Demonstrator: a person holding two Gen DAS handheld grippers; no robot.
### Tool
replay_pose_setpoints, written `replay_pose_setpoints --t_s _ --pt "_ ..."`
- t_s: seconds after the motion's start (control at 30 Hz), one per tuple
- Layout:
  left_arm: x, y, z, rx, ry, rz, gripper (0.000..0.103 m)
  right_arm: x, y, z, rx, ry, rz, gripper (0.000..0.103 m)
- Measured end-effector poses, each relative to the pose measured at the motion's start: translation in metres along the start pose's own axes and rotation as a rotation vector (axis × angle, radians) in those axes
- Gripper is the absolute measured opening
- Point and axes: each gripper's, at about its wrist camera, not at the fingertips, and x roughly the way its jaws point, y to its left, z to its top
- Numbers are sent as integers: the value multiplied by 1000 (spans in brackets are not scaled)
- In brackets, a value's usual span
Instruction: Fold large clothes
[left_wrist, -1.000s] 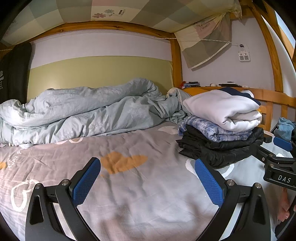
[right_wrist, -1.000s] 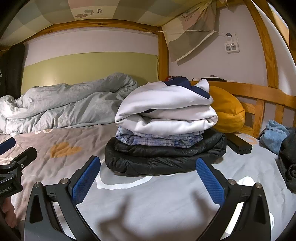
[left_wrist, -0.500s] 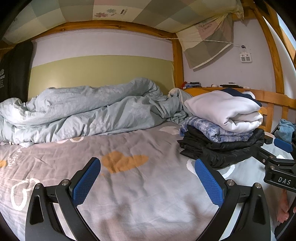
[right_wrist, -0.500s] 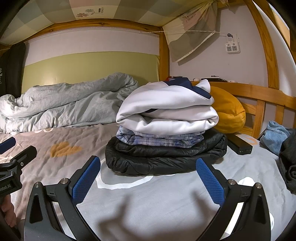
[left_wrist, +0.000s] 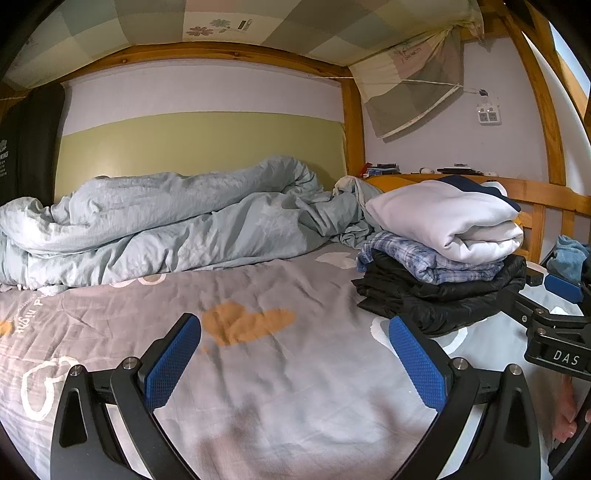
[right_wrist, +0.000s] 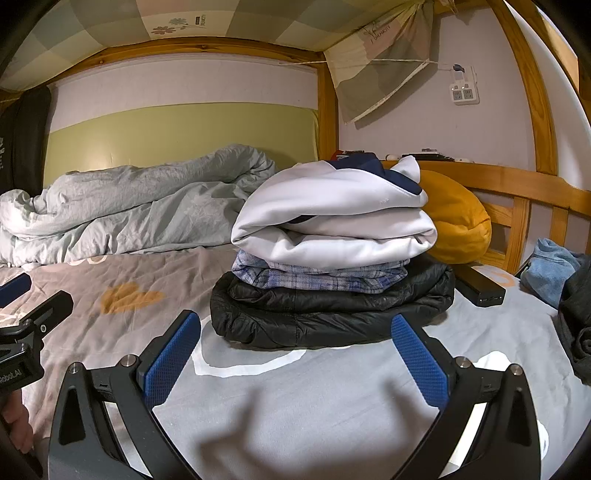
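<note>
Grey bedsheet (right_wrist: 332, 413) carries a folded stack (right_wrist: 332, 258): white top, plaid shirt, black jacket. It sits just ahead of the right tool (right_wrist: 295, 354), right of the left tool (left_wrist: 295, 354). Both tools gape wide, holding nothing, hovering over the sheet.

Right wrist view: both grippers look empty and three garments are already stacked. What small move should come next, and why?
Probably swing the right gripper toward the unfolded dark grey garment at the bed's right edge. Both it and the left gripper are open and empty, and the folded stack of white, plaid and black clothes looks finished, while that garment lies crumpled.
</note>
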Motion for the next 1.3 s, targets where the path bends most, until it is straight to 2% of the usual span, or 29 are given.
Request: replay_pose_setpoints --t_s 1.3 --pt "4 3 -1 -10 20 -8 103 1 3 -1 4 25 2 102"
